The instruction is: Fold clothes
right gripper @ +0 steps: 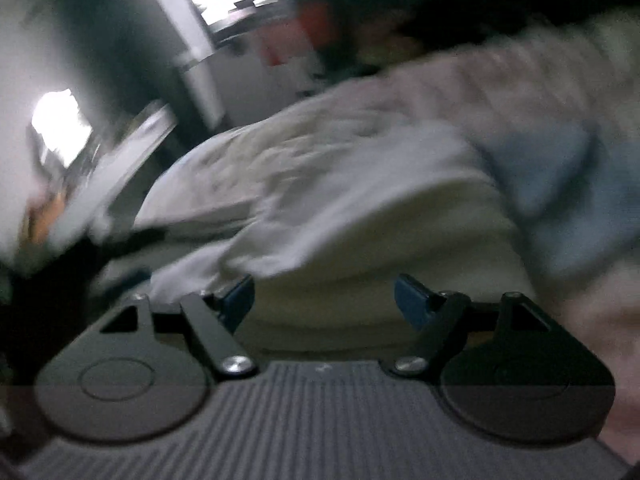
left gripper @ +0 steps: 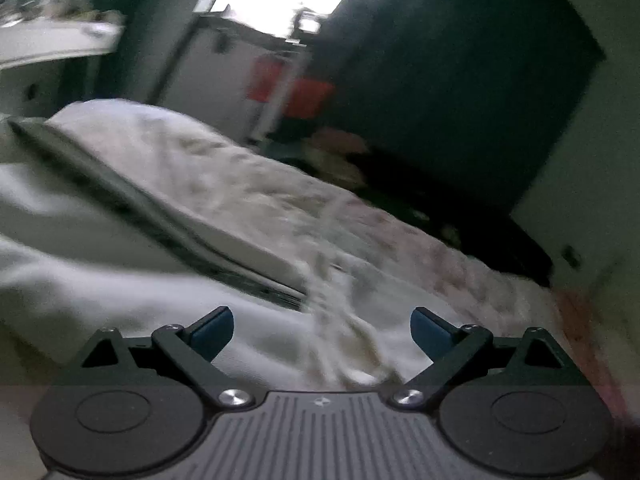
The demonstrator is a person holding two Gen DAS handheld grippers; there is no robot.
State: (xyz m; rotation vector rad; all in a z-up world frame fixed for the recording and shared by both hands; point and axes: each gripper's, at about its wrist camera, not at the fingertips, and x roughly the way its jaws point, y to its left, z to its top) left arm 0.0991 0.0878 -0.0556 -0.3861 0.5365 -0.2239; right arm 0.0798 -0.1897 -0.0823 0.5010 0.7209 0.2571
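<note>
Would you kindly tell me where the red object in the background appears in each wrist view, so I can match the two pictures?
Left wrist: the red object sits upper centre, behind a pale upright post, beyond the bed.
Right wrist: the red object is blurred, near the top, slightly left of centre.
Shared landmark: the rumpled pale bedding below it.

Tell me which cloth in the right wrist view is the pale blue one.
The pale blue cloth lies at the right, beyond the open right gripper. The cloth in the middle, the white garment, is off-white instead.
</note>
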